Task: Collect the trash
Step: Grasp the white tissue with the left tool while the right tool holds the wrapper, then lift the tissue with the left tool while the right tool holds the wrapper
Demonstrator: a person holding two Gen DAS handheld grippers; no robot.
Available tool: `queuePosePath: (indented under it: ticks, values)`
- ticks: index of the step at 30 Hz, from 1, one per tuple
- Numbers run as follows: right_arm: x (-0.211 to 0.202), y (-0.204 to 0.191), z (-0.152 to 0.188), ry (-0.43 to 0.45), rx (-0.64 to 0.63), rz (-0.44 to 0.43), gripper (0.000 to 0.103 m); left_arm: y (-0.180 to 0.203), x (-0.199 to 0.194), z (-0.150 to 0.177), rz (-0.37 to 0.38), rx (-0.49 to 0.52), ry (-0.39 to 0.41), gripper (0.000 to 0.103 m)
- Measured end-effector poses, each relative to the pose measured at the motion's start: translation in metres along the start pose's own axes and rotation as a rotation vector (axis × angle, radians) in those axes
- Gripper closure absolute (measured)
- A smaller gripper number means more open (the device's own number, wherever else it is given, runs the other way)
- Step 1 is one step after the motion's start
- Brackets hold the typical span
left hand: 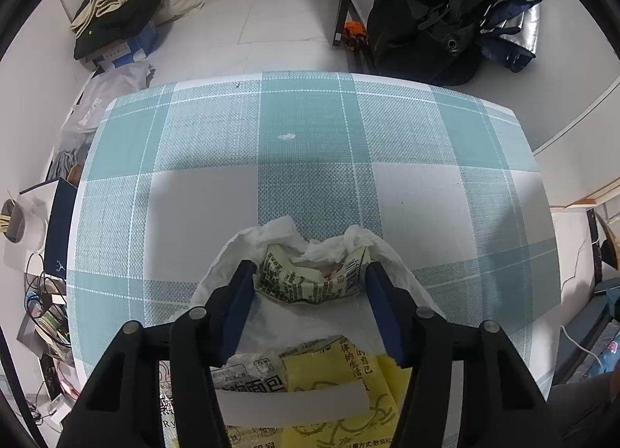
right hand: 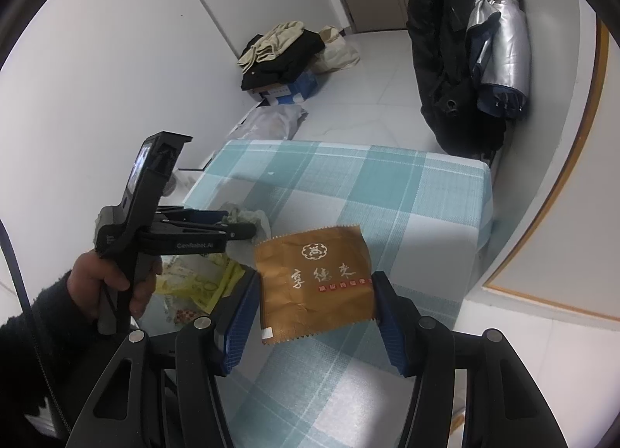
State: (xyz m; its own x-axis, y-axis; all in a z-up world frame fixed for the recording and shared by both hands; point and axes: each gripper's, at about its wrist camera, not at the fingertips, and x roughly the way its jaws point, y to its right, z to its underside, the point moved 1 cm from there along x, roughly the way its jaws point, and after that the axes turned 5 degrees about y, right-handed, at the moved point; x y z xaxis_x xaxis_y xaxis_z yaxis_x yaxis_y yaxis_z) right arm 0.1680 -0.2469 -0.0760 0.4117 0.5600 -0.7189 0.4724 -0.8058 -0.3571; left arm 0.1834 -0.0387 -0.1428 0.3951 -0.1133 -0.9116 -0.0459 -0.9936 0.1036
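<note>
Crumpled wrapper [left hand: 310, 279] (tissue-wrapped) — between fingers [left hand: 242, 293]

A crumpled printed green-and-white wrapper [left hand: 310, 279] sits between the left gripper [left hand: 310, 277] pads, on a white tissue [left hand: 248, 250]. Flat yellow printed packets [left hand: 333, 382] lie beneath that gripper. A small white scrap [left hand: 286, 136] lies well ahead on the blue-and-white checked tablecloth [left hand: 445, 146].

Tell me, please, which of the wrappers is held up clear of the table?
The brown wrapper, gripped between the right gripper's pads. The crumpled green-printed wrapper and yellow wrapper lie on the table.
</note>
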Motion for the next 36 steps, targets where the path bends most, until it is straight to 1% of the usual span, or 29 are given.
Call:
queuePosePath:
  ticks: [7,10,16,22,26,29,31,34,36]
  values:
    - [0.006,-0.002,-0.001,-0.005,0.001,0.017,0.046,-0.005,-0.006,-0.004,0.068,-0.043,0.007,0.052]
    - [0.009,-0.005,-0.003,-0.005,-0.001,0.022,0.046,-0.003,-0.009,-0.005,0.085,-0.046,0.006,0.052]
    - [0.014,-0.011,-0.005,-0.008,-0.001,0.036,0.046,-0.005,-0.022,-0.004,0.163,-0.074,0.021,0.052]
    - [0.020,-0.019,-0.005,-0.007,-0.006,0.051,0.046,-0.012,-0.035,-0.004,0.270,-0.130,0.039,0.052]
    - [0.023,-0.024,-0.005,-0.009,0.000,0.062,0.046,-0.019,-0.046,-0.004,0.358,-0.187,0.065,0.052]
    - [0.026,-0.028,-0.006,-0.009,0.004,0.068,0.046,-0.025,-0.057,-0.002,0.437,-0.221,0.089,0.052]
    - [0.028,-0.032,-0.006,-0.010,0.007,0.065,0.046,-0.029,-0.056,-0.001,0.479,-0.245,0.079,0.052]
    - [0.032,-0.040,-0.006,-0.011,0.001,0.063,0.046,-0.037,-0.049,0.002,0.538,-0.307,0.037,0.052]
    - [0.034,-0.047,-0.005,-0.015,-0.004,0.063,0.046,-0.044,-0.047,0.006,0.607,-0.367,0.010,0.052]
